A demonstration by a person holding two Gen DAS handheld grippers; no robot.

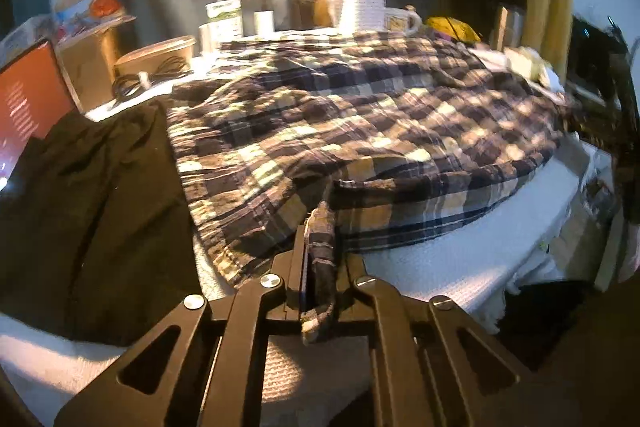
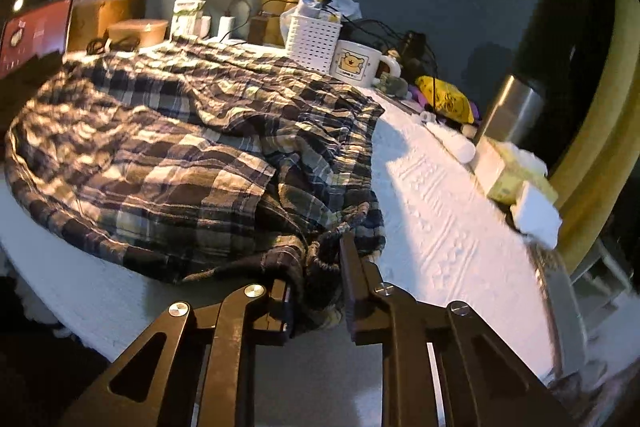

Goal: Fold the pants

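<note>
Plaid pants (image 1: 352, 131) are pinched in both my left tool (image 1: 316, 251) and right tool (image 2: 320, 267); I should lift evenly, keeping the edge taut.

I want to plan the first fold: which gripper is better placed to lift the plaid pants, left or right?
Probably left. The left gripper is shut on a plaid pants edge; the right gripper has bunched cloth between wider jaws.

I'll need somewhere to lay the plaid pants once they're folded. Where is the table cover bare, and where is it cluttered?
Bare white cover runs right of the plaid pants, bordered by the tissue box and steel tumbler. The back edge is crowded: basket, mug, cables. Left of the pants lies a dark garment.
</note>
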